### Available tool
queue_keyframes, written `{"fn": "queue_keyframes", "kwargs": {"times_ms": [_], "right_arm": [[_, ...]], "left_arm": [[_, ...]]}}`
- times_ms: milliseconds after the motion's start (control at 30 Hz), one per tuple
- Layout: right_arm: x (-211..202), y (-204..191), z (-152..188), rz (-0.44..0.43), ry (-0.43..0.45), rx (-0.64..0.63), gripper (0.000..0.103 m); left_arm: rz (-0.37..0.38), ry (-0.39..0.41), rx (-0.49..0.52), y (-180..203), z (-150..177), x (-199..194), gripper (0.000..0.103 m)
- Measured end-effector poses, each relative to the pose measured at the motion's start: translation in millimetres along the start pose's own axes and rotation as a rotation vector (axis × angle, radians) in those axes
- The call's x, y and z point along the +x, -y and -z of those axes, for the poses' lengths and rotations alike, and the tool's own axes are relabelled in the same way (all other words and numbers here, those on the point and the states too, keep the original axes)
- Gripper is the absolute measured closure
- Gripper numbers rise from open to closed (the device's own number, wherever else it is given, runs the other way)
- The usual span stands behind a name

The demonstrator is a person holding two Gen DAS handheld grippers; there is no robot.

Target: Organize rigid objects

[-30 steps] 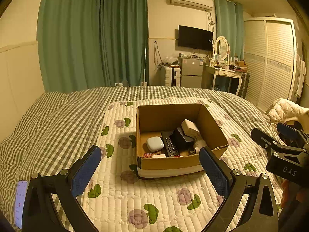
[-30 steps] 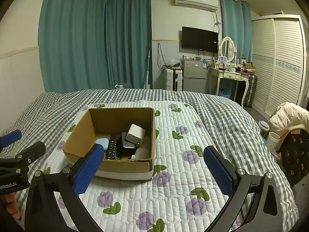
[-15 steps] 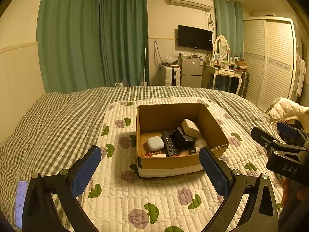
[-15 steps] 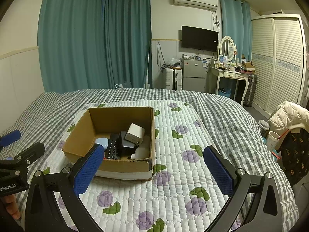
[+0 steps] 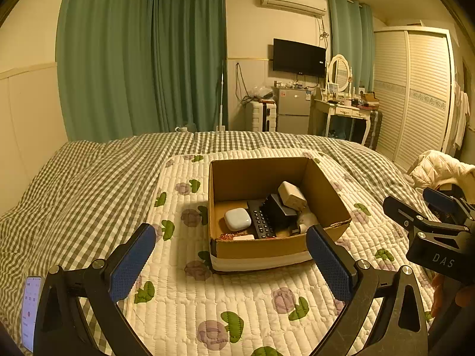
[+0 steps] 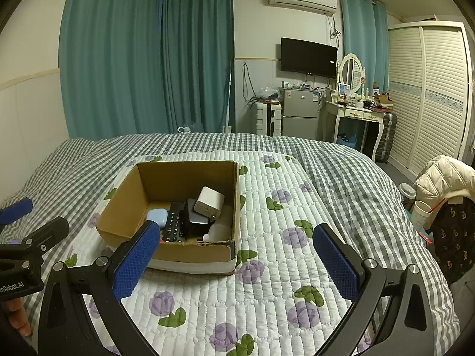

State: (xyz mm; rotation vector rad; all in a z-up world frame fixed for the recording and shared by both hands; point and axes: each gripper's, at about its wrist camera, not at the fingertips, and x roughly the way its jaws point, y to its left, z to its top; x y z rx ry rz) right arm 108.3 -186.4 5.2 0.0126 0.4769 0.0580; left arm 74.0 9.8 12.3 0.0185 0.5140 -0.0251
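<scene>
An open cardboard box point(image 5: 258, 250) point(image 6: 124, 195) sits on a quilted flower mat on the bed. Inside lie a white earbud case point(image 5: 237, 219) point(image 6: 157, 216), a black remote point(image 5: 260, 222) point(image 6: 175, 225), a black box-like item point(image 5: 279, 210), and a white charger point(image 5: 291, 196) point(image 6: 208, 201) leaning on top. My left gripper point(image 5: 230, 264) is open and empty, hovering in front of the box. My right gripper point(image 6: 237, 262) is open and empty, to the box's right front. Each gripper shows at the other view's edge.
A phone point(image 5: 29, 311) lies at the bed's left near corner. A white jacket on a chair point(image 6: 445, 178) and a cup point(image 6: 421, 213) stand right of the bed. A dressing table point(image 6: 356, 112), fridge and wardrobe are at the far wall.
</scene>
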Motion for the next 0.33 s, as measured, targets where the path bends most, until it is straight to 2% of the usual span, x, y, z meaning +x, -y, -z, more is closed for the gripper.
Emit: {"fn": "queue_keyframes", "kwargs": {"times_ms": [333], "right_arm": [[1.3,-3.1,-0.1,-0.009,-0.009,-0.009,0.000]], "left_arm": [[0.003,0.019,0.013,-0.1,1.4,-1.9,0.000]]}}
